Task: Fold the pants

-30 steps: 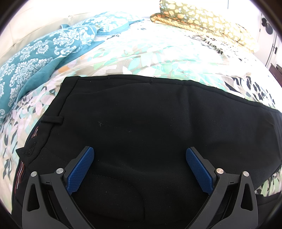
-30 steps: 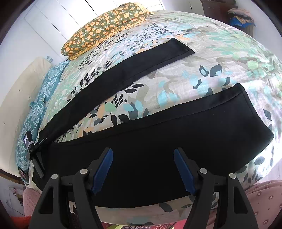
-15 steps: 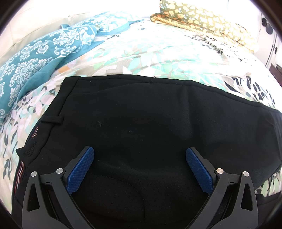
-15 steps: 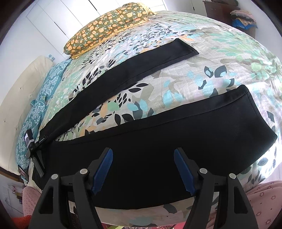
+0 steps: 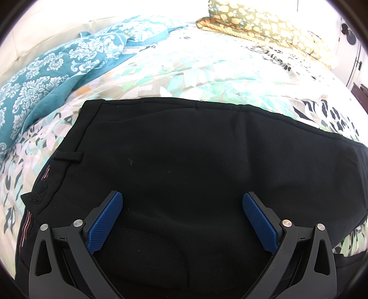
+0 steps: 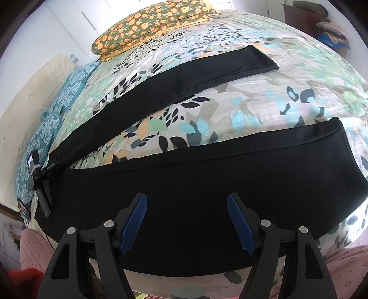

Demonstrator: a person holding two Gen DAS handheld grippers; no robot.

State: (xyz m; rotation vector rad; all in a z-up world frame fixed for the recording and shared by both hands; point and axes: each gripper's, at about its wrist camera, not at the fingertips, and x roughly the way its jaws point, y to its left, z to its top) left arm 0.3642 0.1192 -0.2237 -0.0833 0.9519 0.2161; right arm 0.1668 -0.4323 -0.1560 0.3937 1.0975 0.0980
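Note:
Black pants [image 5: 184, 149] lie flat on a floral bed cover [image 5: 195, 76], with the waistband and a belt loop [image 5: 69, 158] at the left. My left gripper [image 5: 182, 197] hovers open over the seat area, nothing between its blue pads. In the right wrist view the two legs spread in a V. The near leg [image 6: 207, 174] runs under my right gripper [image 6: 186, 197], which is open just above the cloth. The far leg [image 6: 184, 78] stretches toward the upper right. The left gripper [image 6: 36, 170] shows small at the waist end.
A teal patterned blanket [image 5: 46, 73] lies bunched at the bed's left side. An orange-flowered pillow [image 6: 149, 20] sits at the far end. The bed's near edge runs below the near leg, with pink fabric [image 6: 345, 264] beyond it. A dresser with stacked clothes [image 6: 322, 23] stands at the far right.
My right gripper has shifted a little to the left along the near leg and rolled slightly. The left gripper and the pants have not moved.

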